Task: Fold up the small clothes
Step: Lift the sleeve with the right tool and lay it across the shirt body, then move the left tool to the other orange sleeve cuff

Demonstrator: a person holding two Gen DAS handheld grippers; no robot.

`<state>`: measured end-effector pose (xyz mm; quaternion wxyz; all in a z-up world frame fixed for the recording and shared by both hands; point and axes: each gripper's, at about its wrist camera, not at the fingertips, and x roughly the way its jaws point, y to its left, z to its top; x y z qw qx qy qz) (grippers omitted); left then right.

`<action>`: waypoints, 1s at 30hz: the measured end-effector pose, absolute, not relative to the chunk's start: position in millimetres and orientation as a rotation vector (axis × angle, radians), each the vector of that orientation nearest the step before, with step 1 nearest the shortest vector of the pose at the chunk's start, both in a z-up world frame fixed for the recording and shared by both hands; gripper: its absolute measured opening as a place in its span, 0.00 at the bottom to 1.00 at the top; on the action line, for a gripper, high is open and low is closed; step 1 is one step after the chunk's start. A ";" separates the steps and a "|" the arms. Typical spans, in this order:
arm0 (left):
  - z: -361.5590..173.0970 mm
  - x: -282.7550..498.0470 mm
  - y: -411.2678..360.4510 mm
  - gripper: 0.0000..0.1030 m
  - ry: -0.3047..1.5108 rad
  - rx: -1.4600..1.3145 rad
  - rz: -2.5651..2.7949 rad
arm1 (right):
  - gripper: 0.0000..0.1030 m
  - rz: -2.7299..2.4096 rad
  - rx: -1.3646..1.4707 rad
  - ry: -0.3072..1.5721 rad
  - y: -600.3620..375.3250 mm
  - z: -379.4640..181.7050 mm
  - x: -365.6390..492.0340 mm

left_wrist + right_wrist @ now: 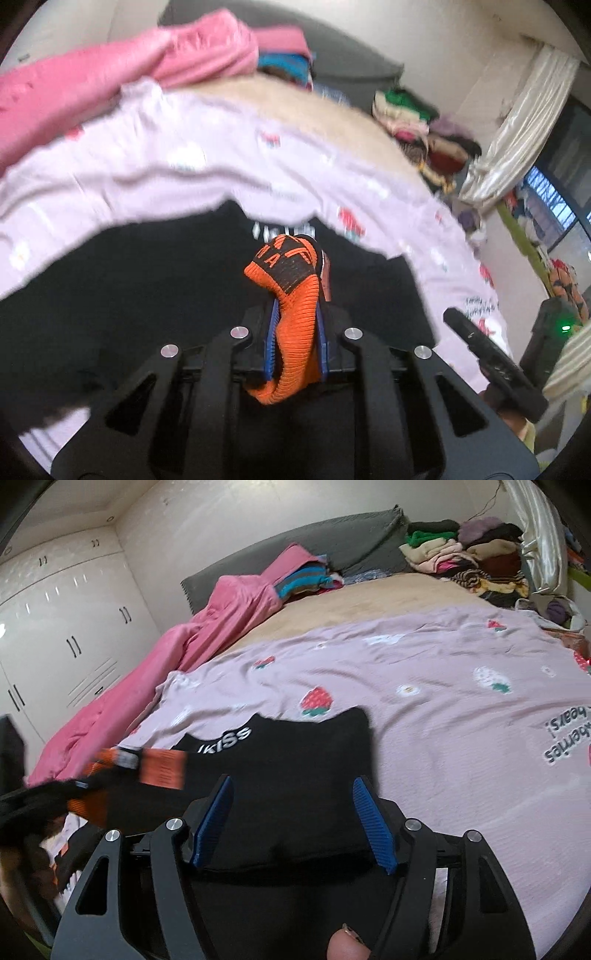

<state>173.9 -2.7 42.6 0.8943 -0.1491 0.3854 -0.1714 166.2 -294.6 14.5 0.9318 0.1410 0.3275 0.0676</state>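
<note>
Here, nearest the lens, the left gripper [295,332] has its jaws pinched on an orange-and-black sock [291,295], lifted above the black garment [295,775]. The right gripper [293,823] holds its blue pads [373,823] spread with nothing between them, over the garment's near part. The garment lies flat on the lilac strawberry sheet [443,709]; its far edge is clear, and open sheet runs off to the right. Left edge: a pink quilt [155,672] bunched along the bed side. Far: bare tan blanket [369,602], grey headboard [332,539], and a clothes pile [469,557] at the far right corner.
</note>
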 end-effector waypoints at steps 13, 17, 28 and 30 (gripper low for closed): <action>11.7 167.7 36.0 0.14 0.856 -0.261 -0.157 | 0.64 0.154 0.112 0.810 -259.9 -18.7 199.0; 2.6 170.4 28.3 0.18 0.898 -0.228 -0.172 | 0.64 0.172 0.056 0.859 -245.0 -30.5 205.0; -26.9 166.1 33.5 0.49 0.991 -0.219 -0.137 | 0.79 0.178 0.026 0.910 -238.7 -39.0 200.5; -14.5 156.7 39.0 0.54 0.954 -0.214 -0.126 | 0.82 0.195 0.047 0.878 -238.4 -30.1 194.6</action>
